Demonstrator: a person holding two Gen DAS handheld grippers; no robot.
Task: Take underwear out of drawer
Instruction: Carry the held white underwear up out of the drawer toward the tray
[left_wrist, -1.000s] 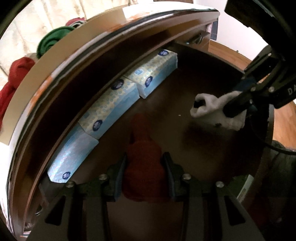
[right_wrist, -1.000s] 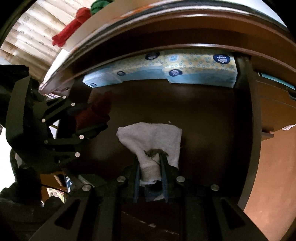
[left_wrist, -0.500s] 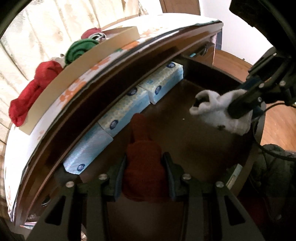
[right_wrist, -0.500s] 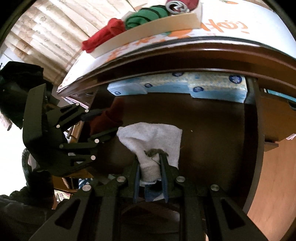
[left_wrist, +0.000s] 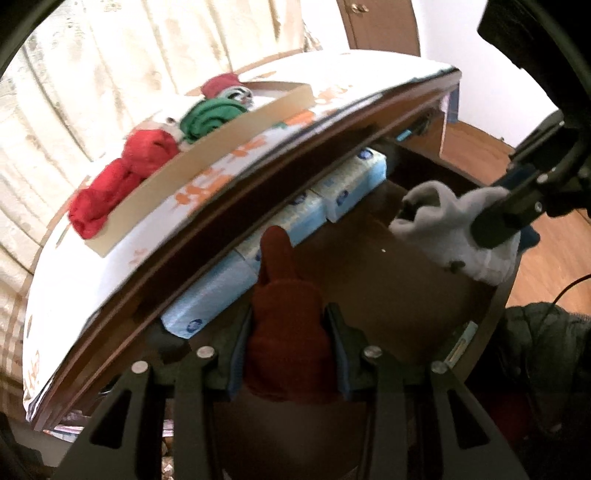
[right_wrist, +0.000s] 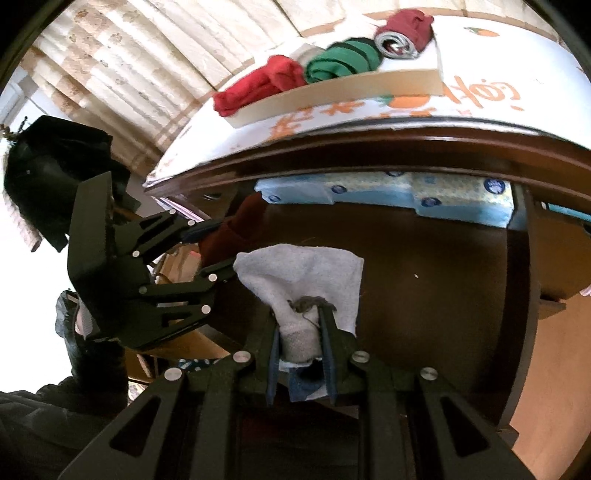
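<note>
The left gripper (left_wrist: 288, 350) pinches a dark red rolled garment (left_wrist: 286, 325) between its two fingers, the roll standing up out of the grip and reaching past the fingertips. The right gripper (right_wrist: 301, 343) is pressed onto a grey-white folded garment (right_wrist: 306, 284), whose loose part fans out ahead of the fingers while the gathered end sits squeezed between them; a bit of blue cloth shows under that end. Both garments hang above the dark wooden floor of the open drawer (left_wrist: 388, 295), clear of it, with the red one on the left and the white one on the right, near each other. Along the drawer's back wall lie light blue tissue packs (left_wrist: 295, 218) in a row. Above the drawer, on the counter (right_wrist: 480, 66) with its white patterned cover, a shallow cardboard tray (left_wrist: 207, 158) holds rolled red and green garments (left_wrist: 210, 114). Pale curtains (left_wrist: 110, 55) hang behind.
</note>
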